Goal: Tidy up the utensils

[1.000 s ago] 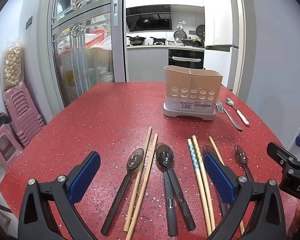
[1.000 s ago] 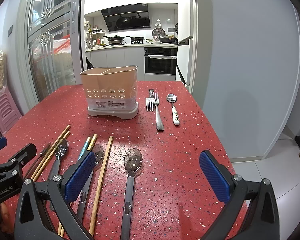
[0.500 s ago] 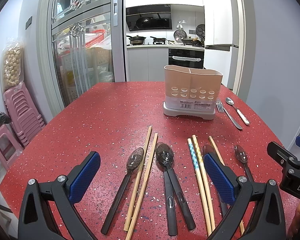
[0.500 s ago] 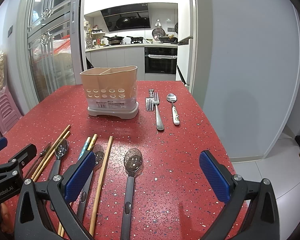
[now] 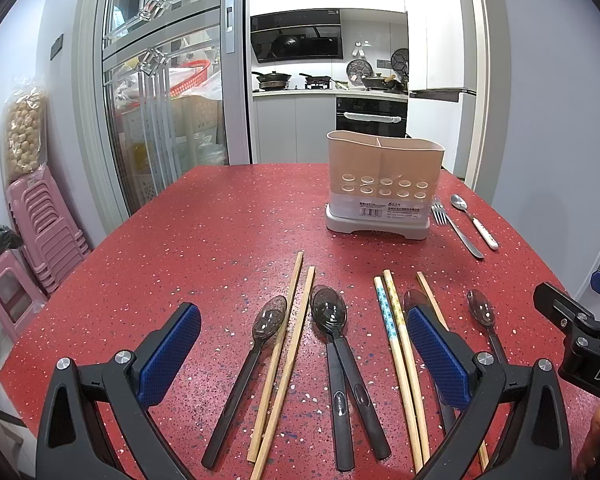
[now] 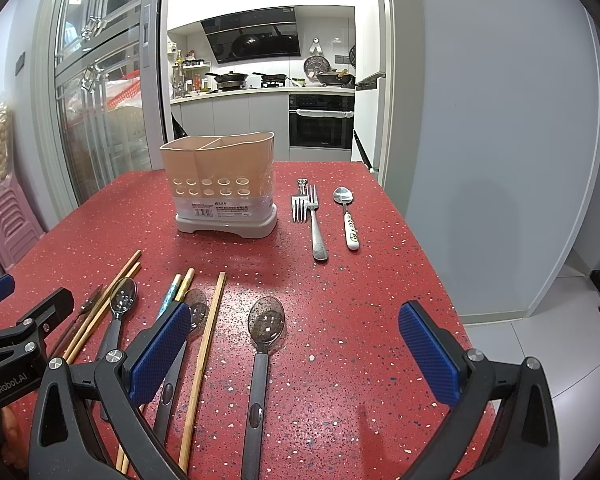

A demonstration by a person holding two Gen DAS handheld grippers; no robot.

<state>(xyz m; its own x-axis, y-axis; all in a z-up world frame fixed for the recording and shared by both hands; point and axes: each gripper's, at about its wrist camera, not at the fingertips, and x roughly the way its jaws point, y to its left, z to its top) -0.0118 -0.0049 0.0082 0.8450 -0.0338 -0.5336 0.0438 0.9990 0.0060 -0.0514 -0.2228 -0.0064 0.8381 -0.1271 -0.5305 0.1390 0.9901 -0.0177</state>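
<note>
Nothing moved over the last second: same layout, same poses, so sorting not yet begun. Left claw (image 5: 304,344) spread wide, gripping nothing, hovering above the near row on the red desk (image 5: 204,232). Right claw (image 6: 296,344) equally wide and unladen, above the rightmost dark spoon (image 6: 262,356).

Near row, seen from the left wrist: slim dark spoon (image 5: 252,356) at 6 o'clock, plain wooden chopsticks (image 5: 286,352) just beside it, two dark spoons (image 5: 340,364) with handles touching or overlapping, then patterned chopsticks (image 5: 398,352) toward 5 o'clock. One more spoon and a lone stick partly hidden behind the left claw's pad – hard to read.

Beige utensil holder (image 6: 220,184) upright at 11 o'clock in the right wrist view, well apart from the near row, split by a divider into two compartments. Nothing seen rising above its rim – probably both compartments unfilled, though the insides stay out of sight. Steel forks (image 6: 312,216) and a white-handled spoon (image 6: 348,216) lying flat just beside it, toward 12 o'clock.
</note>
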